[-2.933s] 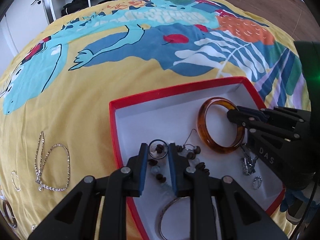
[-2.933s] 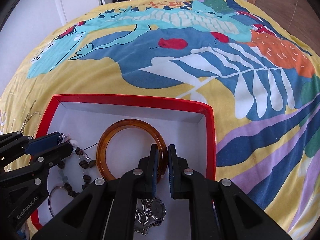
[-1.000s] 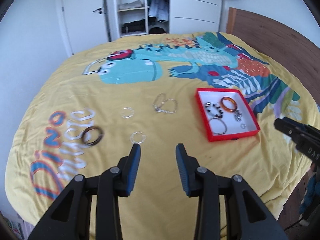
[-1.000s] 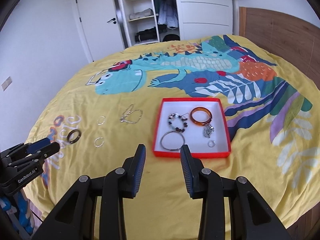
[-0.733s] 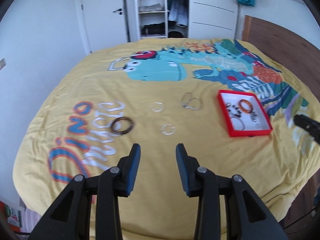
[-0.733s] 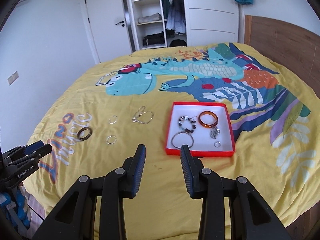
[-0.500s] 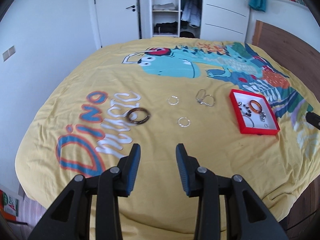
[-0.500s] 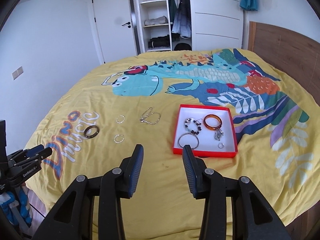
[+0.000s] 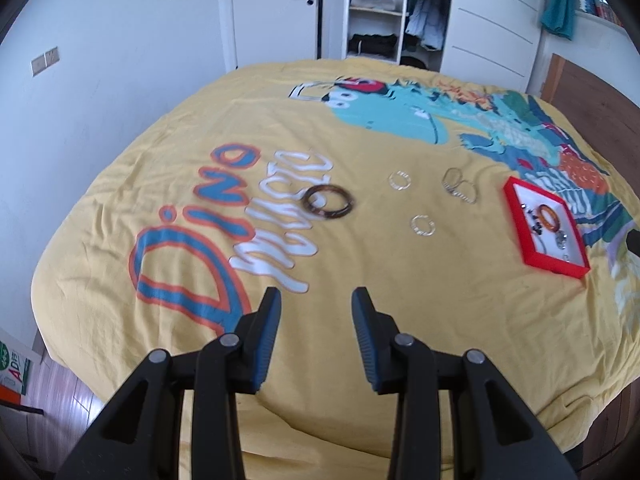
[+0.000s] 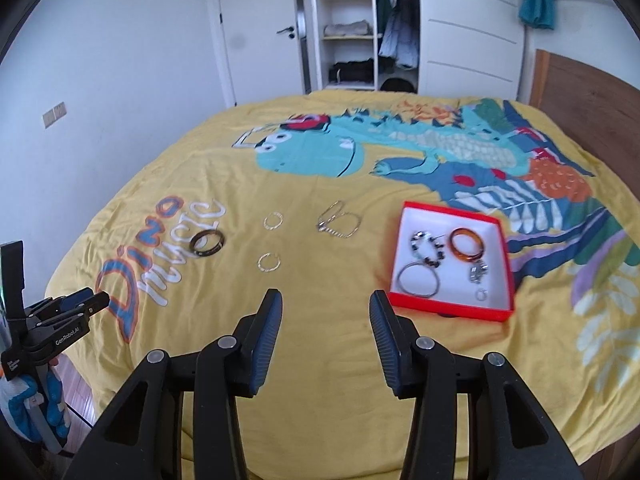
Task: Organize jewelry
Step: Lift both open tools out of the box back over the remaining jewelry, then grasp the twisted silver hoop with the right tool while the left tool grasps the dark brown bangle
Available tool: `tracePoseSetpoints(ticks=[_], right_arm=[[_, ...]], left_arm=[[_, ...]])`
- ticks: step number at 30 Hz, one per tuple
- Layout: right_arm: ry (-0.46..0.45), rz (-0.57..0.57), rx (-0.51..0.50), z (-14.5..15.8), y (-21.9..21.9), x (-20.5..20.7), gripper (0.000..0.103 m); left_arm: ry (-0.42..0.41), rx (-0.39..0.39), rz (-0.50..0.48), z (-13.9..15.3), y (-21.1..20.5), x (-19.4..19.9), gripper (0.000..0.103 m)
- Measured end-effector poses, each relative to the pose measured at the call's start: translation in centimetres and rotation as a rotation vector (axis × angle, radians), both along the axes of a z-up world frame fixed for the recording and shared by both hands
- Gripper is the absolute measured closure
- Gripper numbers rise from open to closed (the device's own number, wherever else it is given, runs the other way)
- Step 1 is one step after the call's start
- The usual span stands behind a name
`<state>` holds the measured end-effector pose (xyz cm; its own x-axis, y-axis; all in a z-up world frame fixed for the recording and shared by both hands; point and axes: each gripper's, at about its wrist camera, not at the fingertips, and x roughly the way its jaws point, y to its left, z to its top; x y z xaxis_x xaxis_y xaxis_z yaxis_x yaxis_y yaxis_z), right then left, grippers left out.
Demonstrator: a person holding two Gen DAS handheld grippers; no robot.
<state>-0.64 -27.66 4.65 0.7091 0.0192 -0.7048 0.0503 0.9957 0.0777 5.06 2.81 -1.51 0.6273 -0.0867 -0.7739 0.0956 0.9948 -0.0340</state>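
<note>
A red tray (image 10: 454, 310) with a white inside lies on the yellow bedspread; it holds an amber bangle (image 10: 466, 244), a beaded bracelet (image 10: 426, 248), a silver hoop (image 10: 418, 278), a charm and a small ring. It also shows in the left wrist view (image 9: 552, 266). Loose on the bed lie a dark bangle (image 9: 329, 202) (image 10: 207, 243), two small clear rings (image 9: 400, 180) (image 9: 423, 225) and a chain (image 9: 460, 186) (image 10: 338, 225). My left gripper (image 9: 316, 312) (image 10: 80, 304) is open and empty, high above the bed's near edge. My right gripper (image 10: 324, 314) is open and empty.
The bedspread (image 10: 280, 320) has a dinosaur print. White walls, a door (image 10: 260, 32) and an open wardrobe (image 10: 352, 40) stand behind the bed. A wooden headboard (image 10: 580, 96) is at the right. The floor shows at the lower left.
Both grippers have pulled back and up from the tray and opened; earlier they were down in the tray. The view keeps widening and the left one has swung left.
</note>
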Motion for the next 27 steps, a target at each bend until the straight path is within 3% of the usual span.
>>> tracePoseSetpoints(ticks=[11, 23, 27], right_arm=[[0.099, 0.081, 0.058, -5.2, 1.5, 6.2, 0.058], [0.214, 0.201, 0.103, -11.6, 4.6, 15.3, 0.058], [0.243, 0.235, 0.122, -13.9, 5.7, 18.4, 0.052]], left_arm=[[0.111, -0.018, 0.058, -4.6, 2.0, 5.5, 0.068], [0.175, -0.054, 0.084, -8.0, 2.1, 16.6, 0.068], [0.195, -0.08, 0.088, -9.3, 1.8, 19.9, 0.068]])
